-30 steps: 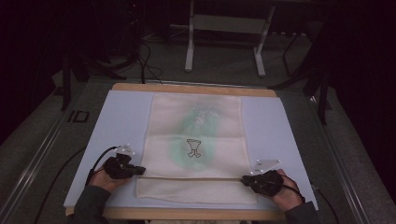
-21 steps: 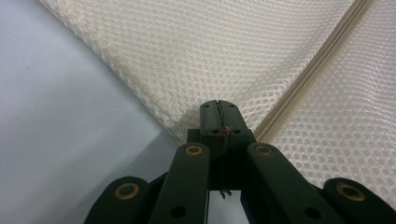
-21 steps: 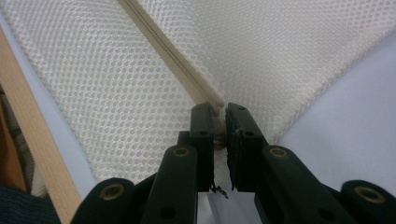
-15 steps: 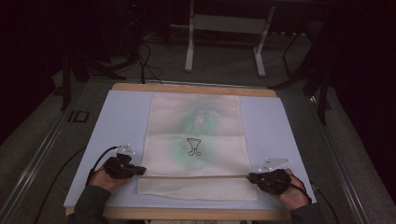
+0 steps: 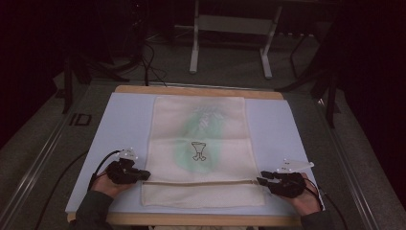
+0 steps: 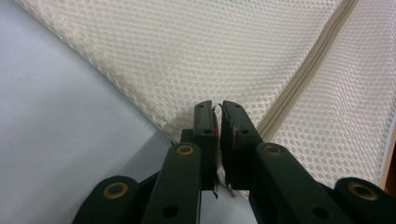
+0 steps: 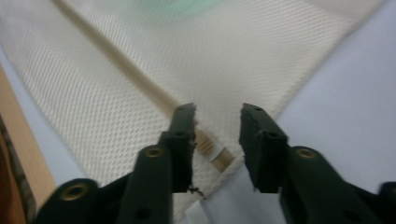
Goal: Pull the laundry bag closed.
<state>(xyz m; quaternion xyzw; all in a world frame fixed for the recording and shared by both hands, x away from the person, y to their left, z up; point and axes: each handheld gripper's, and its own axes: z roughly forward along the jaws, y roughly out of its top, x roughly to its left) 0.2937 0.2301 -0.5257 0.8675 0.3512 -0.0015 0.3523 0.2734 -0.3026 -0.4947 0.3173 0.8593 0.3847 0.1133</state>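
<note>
A cream mesh bag (image 5: 198, 115) lies flat on a pale blue mat (image 5: 124, 120), with a green garment (image 5: 191, 148) showing faintly through it. A beige zipper (image 5: 198, 182) runs across its near end. My left gripper (image 5: 143, 175) sits at the zipper's left end. Its jaws have just been opening and stand a slit apart (image 6: 218, 109) over the bag's edge, pressing on nothing. My right gripper (image 5: 262, 181) is at the zipper's right end. Its jaws have just been opening too and stand open (image 7: 218, 112), with the zipper's end (image 7: 212, 150) lying between them on the mat.
The mat covers a wooden table whose edge (image 5: 201, 219) shows at the front. Bare mat lies left and right of the bag. Beyond the table stand a metal frame's legs (image 5: 194, 48) and cables on a dark floor.
My right hand has drawn a little to the right, off the bag's right corner. The left hand has stayed where it was. The bag has not shifted.
</note>
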